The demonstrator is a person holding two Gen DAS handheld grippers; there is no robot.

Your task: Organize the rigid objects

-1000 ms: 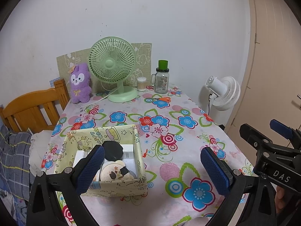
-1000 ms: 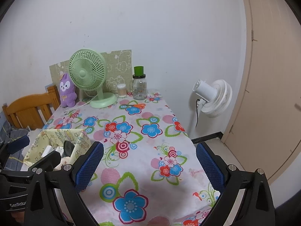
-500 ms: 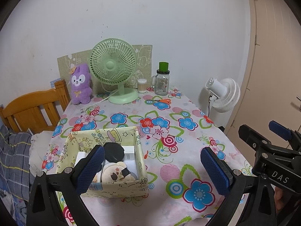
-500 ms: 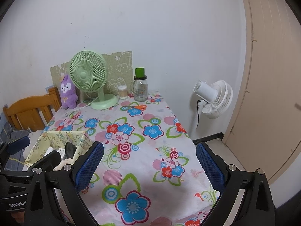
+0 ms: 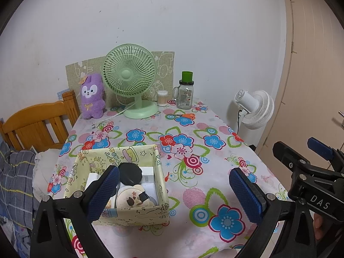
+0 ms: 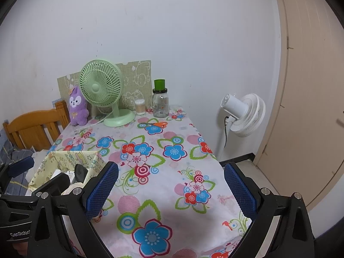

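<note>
1. Both views have drifted back and slightly up over the last second: the green desk fan sits lower in frame than it did, and more of the flowered worktop shows. Nothing on it has shifted.
2. Left hand-held gripper hangs wide apart and empty, lower centre of its view, its left pad over the fabric storage box.
3. Right hand-held gripper is spread just as wide, nothing between its pads, over bare cloth.
4. The rigid items, a black round lid, a white box and a round compact, already lie inside the box at lower left.
5. My read: sorting looks nearly done. Orange-handled scissors lie loose near the glass jar at upper centre, possibly the next pick.
6. Room: the middle of the worktop is open; its right edge drops off towards the white floor fan.
</note>
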